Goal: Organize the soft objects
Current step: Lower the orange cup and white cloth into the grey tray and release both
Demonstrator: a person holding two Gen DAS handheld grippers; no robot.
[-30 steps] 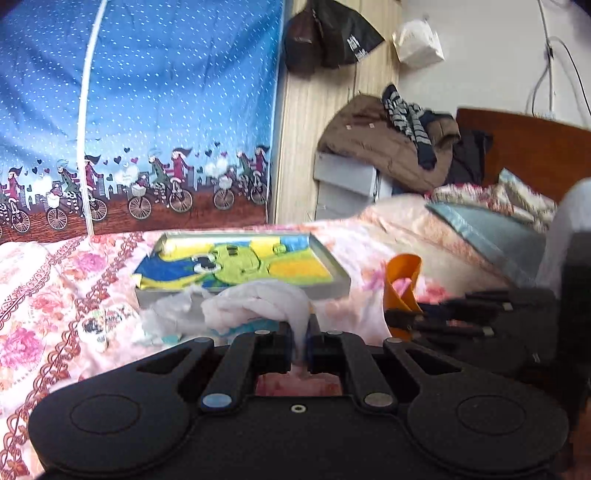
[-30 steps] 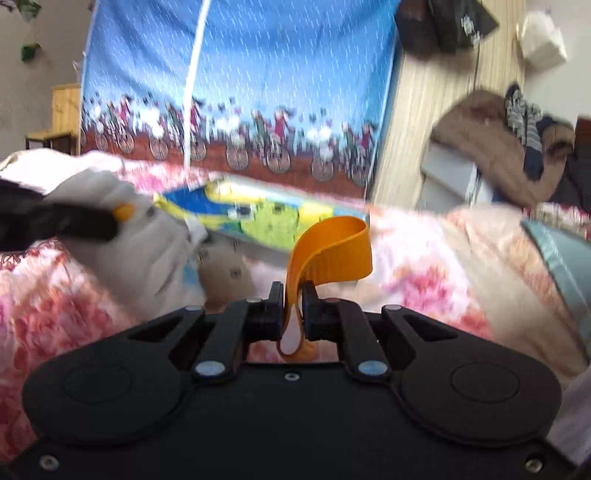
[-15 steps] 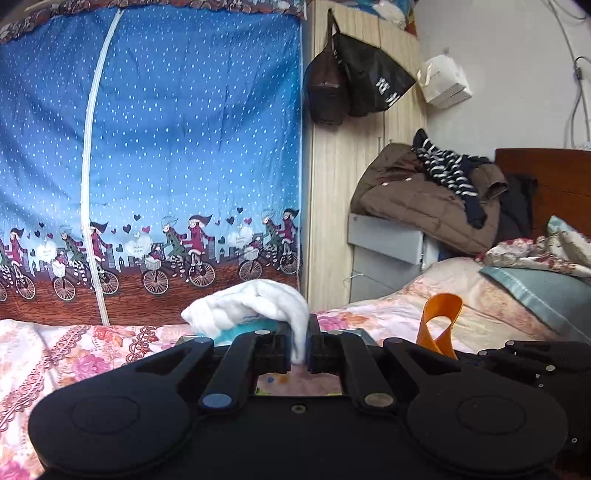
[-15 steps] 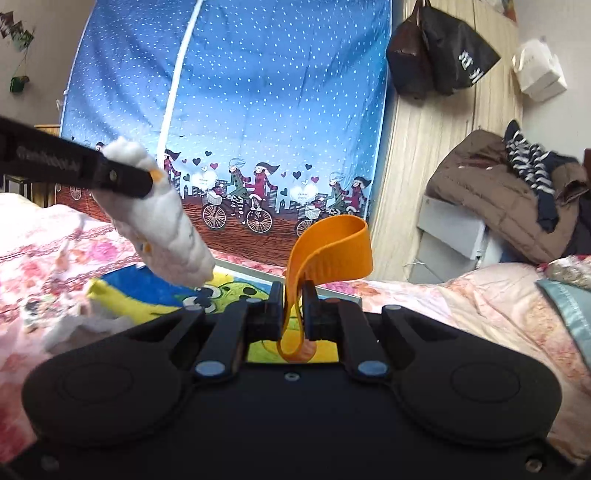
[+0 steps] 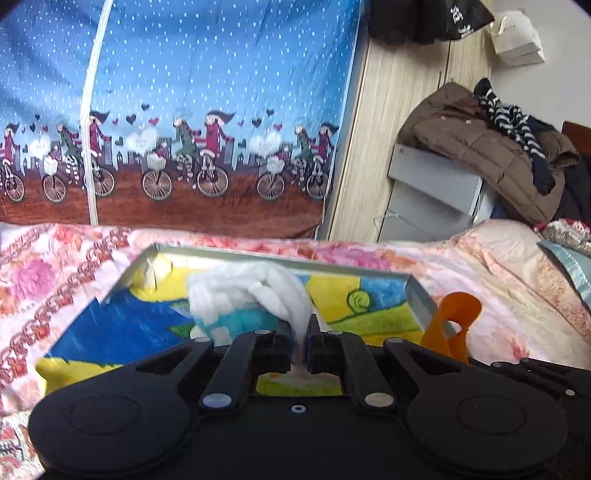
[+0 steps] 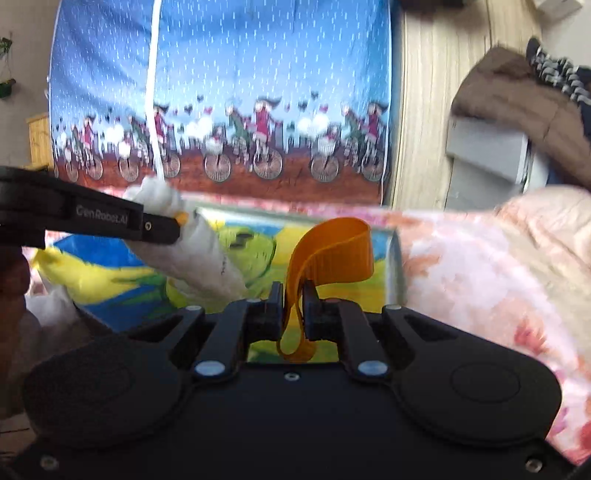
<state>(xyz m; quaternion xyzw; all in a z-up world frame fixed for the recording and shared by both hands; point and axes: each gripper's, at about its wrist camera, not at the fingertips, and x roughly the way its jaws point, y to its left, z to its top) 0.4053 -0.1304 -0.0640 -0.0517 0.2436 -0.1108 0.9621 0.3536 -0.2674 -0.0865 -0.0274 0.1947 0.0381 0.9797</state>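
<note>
White cloth (image 5: 255, 291): clamped in left gripper (image 5: 300, 341), now over the tray (image 5: 417, 295), lower than before.
Orange band (image 6: 332, 251): pinched by right gripper (image 6: 293, 310), tray at twelve o'clock, nearer.

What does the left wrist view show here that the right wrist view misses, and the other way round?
Only the left wrist view: the teal patch under the white cloth, and the paper bag on the wall.

Only the right wrist view: the left hand-held gripper from the side, and a wooden shelf far left.

Both: the tray on the bed, the cloth, the orange strip clamped in the right hand-held gripper, and the bicycle curtain.
</note>
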